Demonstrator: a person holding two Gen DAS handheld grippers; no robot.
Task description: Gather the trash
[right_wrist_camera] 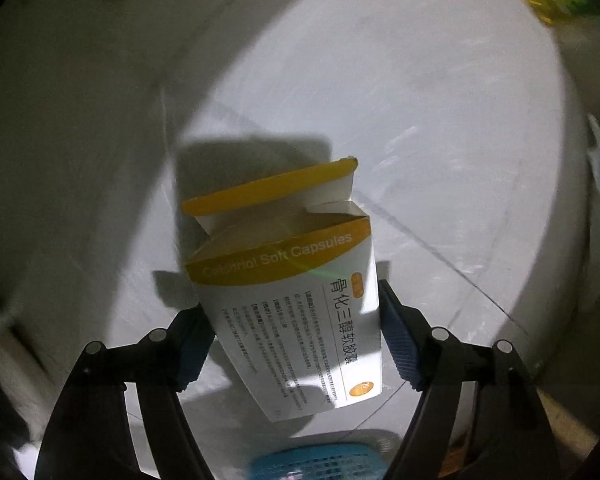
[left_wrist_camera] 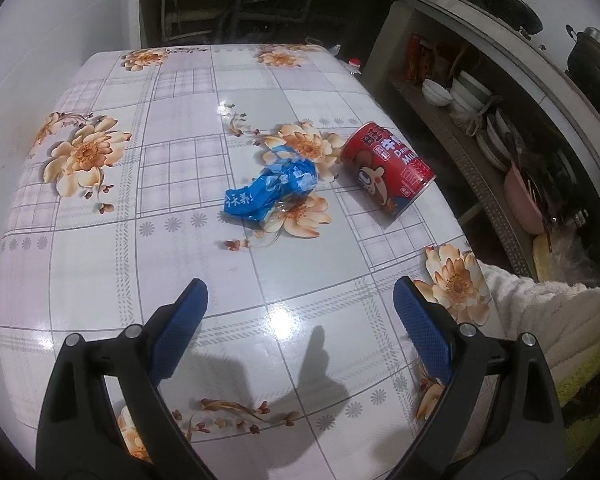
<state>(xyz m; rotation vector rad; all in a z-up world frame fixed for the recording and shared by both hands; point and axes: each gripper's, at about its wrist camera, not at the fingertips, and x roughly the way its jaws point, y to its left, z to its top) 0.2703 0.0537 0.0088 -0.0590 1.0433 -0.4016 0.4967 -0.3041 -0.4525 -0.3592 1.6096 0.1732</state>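
Note:
In the right wrist view a white medicine box [right_wrist_camera: 296,320] with yellow bands and an open top flap stands between the fingers of my right gripper [right_wrist_camera: 290,300]. The blue pads touch both its side edges. The gripper points straight down into a white round tub [right_wrist_camera: 460,140], and the box throws a shadow on the tub's floor. In the left wrist view my left gripper [left_wrist_camera: 300,284] hangs open over the flowered tablecloth [left_wrist_camera: 140,240], holding nothing. Ahead of it lie a crumpled blue wrapper [left_wrist_camera: 268,192] and, to the right, a red milk can [left_wrist_camera: 388,172] on its side.
A blue mesh object [right_wrist_camera: 320,462] shows at the bottom edge of the right wrist view. Right of the table, open shelves [left_wrist_camera: 480,120] hold bowls and plates, with pots on the counter above. A white fleecy sleeve [left_wrist_camera: 540,312] reaches past the table's right corner.

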